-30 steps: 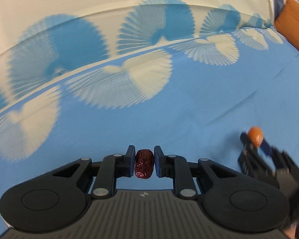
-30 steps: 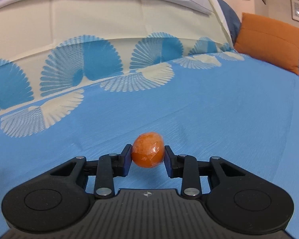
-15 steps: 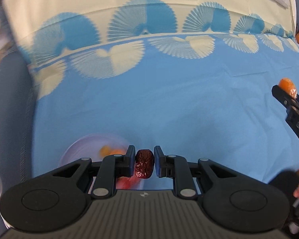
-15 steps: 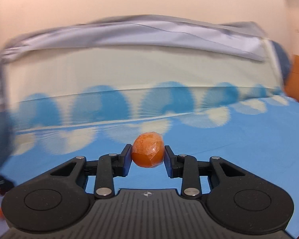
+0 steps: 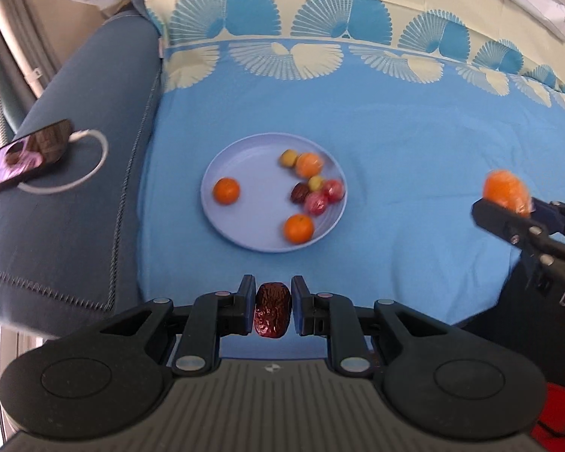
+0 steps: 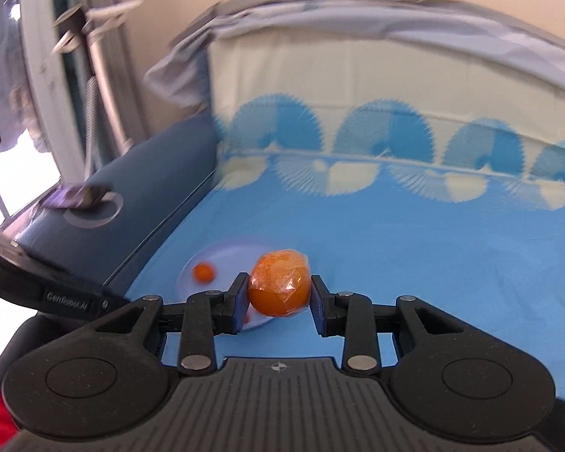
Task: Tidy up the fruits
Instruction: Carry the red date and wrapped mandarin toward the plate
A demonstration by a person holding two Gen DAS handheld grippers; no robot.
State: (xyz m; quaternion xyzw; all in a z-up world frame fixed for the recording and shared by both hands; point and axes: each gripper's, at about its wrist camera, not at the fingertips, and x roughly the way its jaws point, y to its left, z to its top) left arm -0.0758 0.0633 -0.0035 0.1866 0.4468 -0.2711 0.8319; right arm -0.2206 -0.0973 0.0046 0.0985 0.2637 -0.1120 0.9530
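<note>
The left gripper (image 5: 273, 314) pinches a wrinkled, dark red date (image 5: 272, 315) between its pads, held above the near edge of the blue bedsheet (image 5: 395, 132). The right gripper (image 6: 278, 307) clamps a wrapped orange fruit (image 6: 278, 282), its clear film creased over the peel; from the left wrist view that same gripper (image 5: 508, 211) reaches in from the right edge, well apart from the plate.

A pale lilac plate (image 5: 252, 158) lies flat on the sheet just beyond the date. On it sit three small oranges, one alone toward the left (image 5: 226, 190), one at the near rim (image 5: 298, 228) and one at the far side (image 5: 309, 164). Clustered on the right of the plate are two red wrapped fruits (image 5: 324, 196), a second dark date (image 5: 300, 193) and two small yellowish fruits (image 5: 288, 158).

On the dark blue cushion (image 5: 75, 226) left of the sheet, a phone (image 5: 22, 158) rests with a white cable (image 5: 90, 158) looped beside it.
</note>
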